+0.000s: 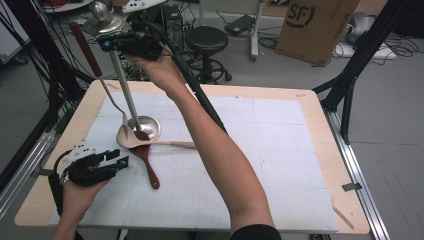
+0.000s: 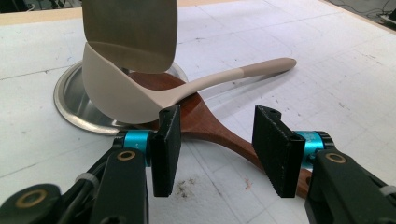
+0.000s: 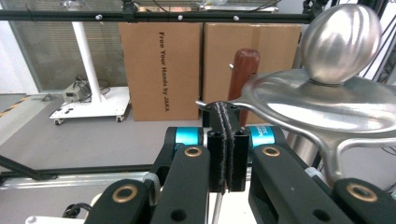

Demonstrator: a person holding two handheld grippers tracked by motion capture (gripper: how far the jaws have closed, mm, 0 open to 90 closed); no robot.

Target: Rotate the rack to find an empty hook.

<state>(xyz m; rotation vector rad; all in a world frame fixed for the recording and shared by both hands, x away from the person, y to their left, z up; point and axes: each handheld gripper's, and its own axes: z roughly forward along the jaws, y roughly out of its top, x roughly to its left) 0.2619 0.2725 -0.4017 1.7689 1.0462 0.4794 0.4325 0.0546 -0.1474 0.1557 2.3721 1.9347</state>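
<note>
Utensil stand (image 1: 131, 95), gripped at its top by the clamped right gripper (image 1: 111, 44), stood steadied while the left gripper (image 1: 121, 161), jaws apart, straddled the wooden spoon (image 2: 219, 135).

Grey floor beyond the table (image 1: 320, 107), with a black stool (image 1: 206, 40) and cardboard box (image 1: 315, 25).

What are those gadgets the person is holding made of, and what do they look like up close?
Each hand-held gripper, left and right, has a black body, two flat black jaws, brass-coloured pivot rings and bright blue metal collars. A pale three-cornered plate with dark dots sits on top, and a thick black cable trails off. The arms are bare, with a dark sleeve at the right upper arm.
</note>
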